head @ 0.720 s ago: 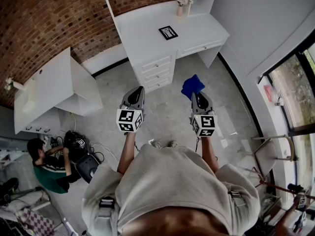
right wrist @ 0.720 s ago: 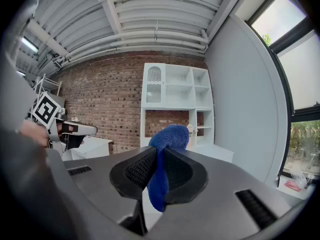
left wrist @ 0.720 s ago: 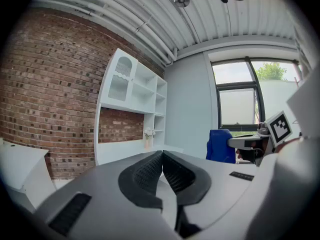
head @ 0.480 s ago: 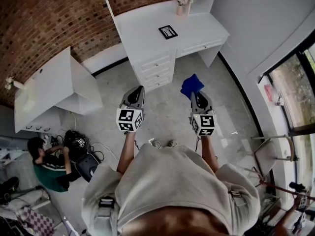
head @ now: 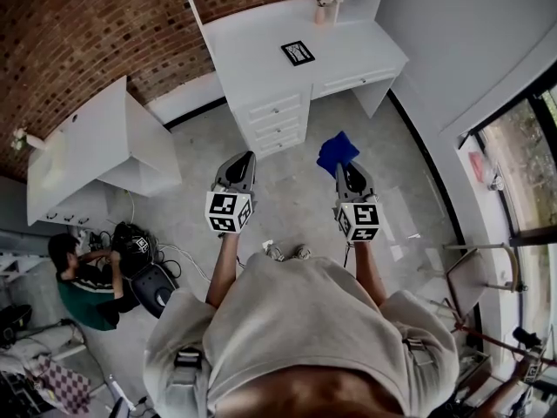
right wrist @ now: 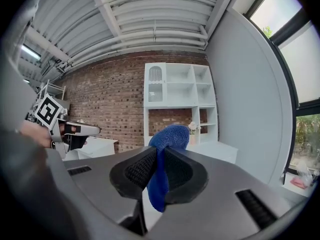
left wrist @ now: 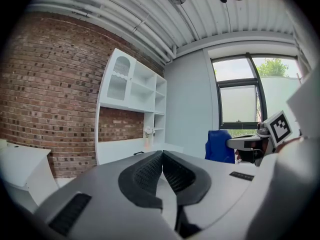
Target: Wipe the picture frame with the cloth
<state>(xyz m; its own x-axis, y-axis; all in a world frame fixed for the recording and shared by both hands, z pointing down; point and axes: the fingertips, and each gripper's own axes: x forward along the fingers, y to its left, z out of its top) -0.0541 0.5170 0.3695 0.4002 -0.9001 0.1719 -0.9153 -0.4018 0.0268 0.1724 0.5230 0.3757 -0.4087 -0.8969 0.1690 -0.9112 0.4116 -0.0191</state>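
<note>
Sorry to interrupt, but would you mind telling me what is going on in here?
A person stands holding a gripper in each hand. The right gripper has its fingers clamped on a blue cloth; the left gripper is shut and empty. The picture frame lies on the white desk ahead of them, and neither gripper is near it, so wiping has not begun.

Slight drift in head view: white desk (head: pixel 261 68) with picture frame (head: pixel 298 52) edges upward, side table (head: pixel 87 155) and seated person (head: pixel 83 287) follow.
</note>
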